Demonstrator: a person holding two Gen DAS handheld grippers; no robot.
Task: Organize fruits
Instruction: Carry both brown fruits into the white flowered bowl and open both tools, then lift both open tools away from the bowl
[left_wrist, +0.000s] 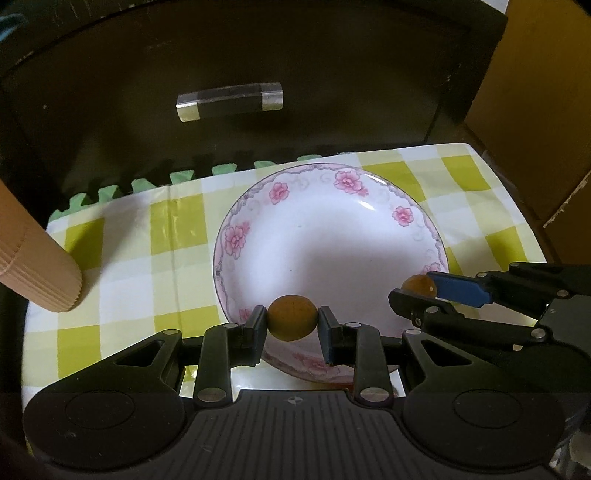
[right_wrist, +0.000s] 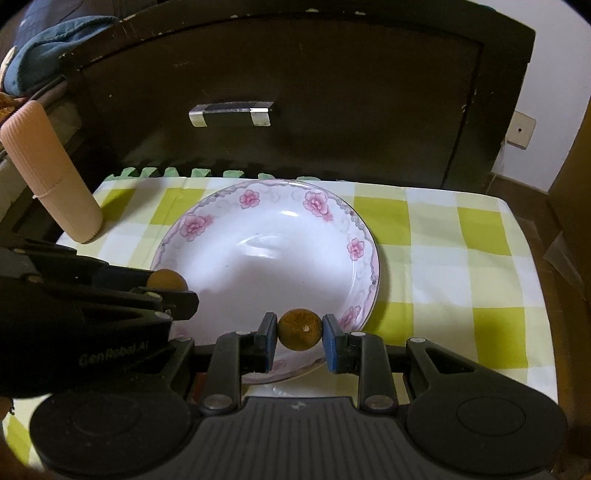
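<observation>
A: Left tool (left_wrist: 292, 322)?
B: Clamped on a brown fruit (left_wrist: 291, 317) above the plate's (left_wrist: 332, 229) near rim.
A: Right tool (right_wrist: 300, 329)?
B: Clamped on another brown fruit (right_wrist: 300, 329), likewise over the plate rim.

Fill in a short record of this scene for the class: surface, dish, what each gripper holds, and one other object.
surface: checked cloth
dish: flowered plate, nothing lying in it
left gripper: shut on a brown fruit, at the plate's near rim
right gripper: shut on a second brown fruit, also at the near rim
other: ribbed pink tube, left of the plate
</observation>
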